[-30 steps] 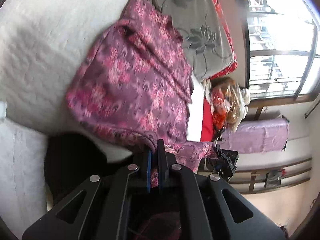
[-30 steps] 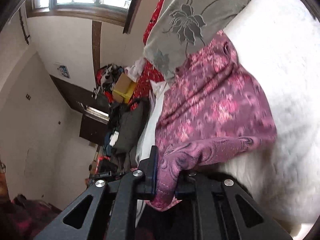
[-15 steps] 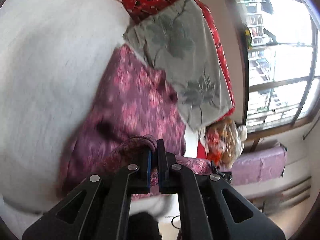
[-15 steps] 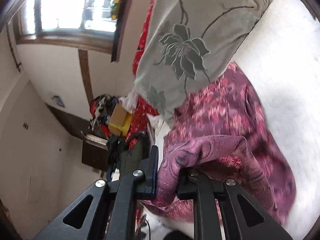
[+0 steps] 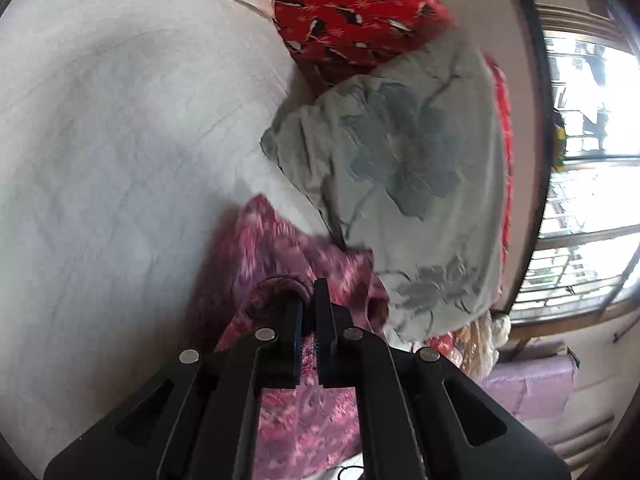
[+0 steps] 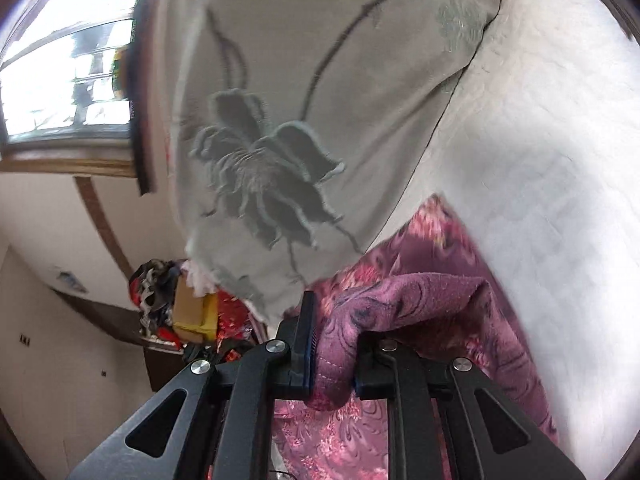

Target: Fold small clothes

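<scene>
Item: one small garment (image 5: 296, 412), purple-pink with a floral and swirl pattern, lying partly on a white bed (image 5: 120, 160) and lifted along its near edge. Left gripper (image 5: 308, 320): jaws all but closed, a thin rolled hem of the garment clamped between the blue-edged pads, cloth draping away beneath. Right gripper (image 6: 332, 344): jaws a little apart, filled by a thick bunched fold of the same garment (image 6: 404, 300), which is pinched between the pads and bulges over the right-hand finger; stitched hem visible below the pads. Garment position: its far end reaches up to, and appears tucked just under, the lower corner of a grey pillow (image 5: 404, 184) with embroidered flowers. Adjacent: a red patterned cushion (image 5: 352, 8) behind the grey pillow, touching it; window (image 5: 588, 184) with bars to the side; a purple covered bench (image 5: 532, 388) under the window; cluttered dark shelf (image 6: 168, 320) with a yellow box in the right wrist view. Bed surface quilted, white. Both views motion-blurred.
</scene>
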Available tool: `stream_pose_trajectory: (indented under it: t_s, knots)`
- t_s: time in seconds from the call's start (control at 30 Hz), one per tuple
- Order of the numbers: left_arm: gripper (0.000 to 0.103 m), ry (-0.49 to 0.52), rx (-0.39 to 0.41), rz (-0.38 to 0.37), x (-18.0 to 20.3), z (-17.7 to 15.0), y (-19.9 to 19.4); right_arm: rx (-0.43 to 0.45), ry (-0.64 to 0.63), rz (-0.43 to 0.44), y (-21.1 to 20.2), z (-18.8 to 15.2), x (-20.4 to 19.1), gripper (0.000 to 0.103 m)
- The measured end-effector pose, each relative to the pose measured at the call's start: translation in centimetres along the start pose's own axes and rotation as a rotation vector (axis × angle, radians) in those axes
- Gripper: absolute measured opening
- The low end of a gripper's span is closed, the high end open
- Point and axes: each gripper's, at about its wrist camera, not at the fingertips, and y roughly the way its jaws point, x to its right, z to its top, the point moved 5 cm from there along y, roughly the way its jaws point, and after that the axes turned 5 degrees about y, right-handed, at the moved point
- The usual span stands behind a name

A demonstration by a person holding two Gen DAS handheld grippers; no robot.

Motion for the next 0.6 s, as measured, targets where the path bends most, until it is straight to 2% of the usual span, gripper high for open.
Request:
stream_pose_trajectory:
  t_s: [0.03, 0.07, 0.1, 0.17, 0.27, 0.33, 0.37, 0.4, 0.47, 0.6]
  knots:
    - [0.003, -0.009, -0.001, 0.011, 0.0, 0.4, 0.3, 0.005, 0.0, -0.004, 0.5, 0.6, -0.1, 0.017]
    - [0.003, -0.024, -0.005, 0.015, 0.0, 0.8, 0.5, 0.005, 0.01, -0.008, 0.9, 1.0, 0.0, 0.022]
    - [0.003, -0.052, -0.014, 0.005, -0.2, 1.0, 0.7, 0.008, 0.033, -0.021, 1.1, 1.5, 0.3, 0.032]
    - [0.003, -0.105, -0.015, -0.037, -0.4, 1.2, 0.4, 0.068, 0.107, -0.047, 0.6, 2.6, 1.1, 0.045]
    - [0.01, -0.152, 0.002, -0.125, -0.5, 1.2, -0.6, 0.142, 0.208, 0.037, -1.5, 4.0, 2.0, 0.047]
    - [0.019, -0.147, 0.038, -0.123, -0.4, 1.5, -1.7, 0.17, 0.17, 0.045, -3.1, 4.4, 1.7, 0.054]
    - [0.025, -0.148, 0.061, -0.121, -0.5, 1.8, -2.4, 0.168, 0.126, 0.007, -3.7, 4.3, 1.5, 0.059]
    - [0.033, -0.154, 0.077, -0.122, -0.6, 2.0, -2.8, 0.16, 0.08, -0.038, -4.0, 4.1, 1.3, 0.059]
    - [0.042, -0.146, 0.092, -0.086, -0.8, 2.0, -3.6, 0.133, -0.02, -0.127, -4.4, 3.7, 0.8, 0.059]
    - [0.044, -0.009, 0.021, 0.062, -0.7, 0.8, -3.0, 0.086, -0.186, -0.289, -3.9, 2.5, 0.0, 0.061]
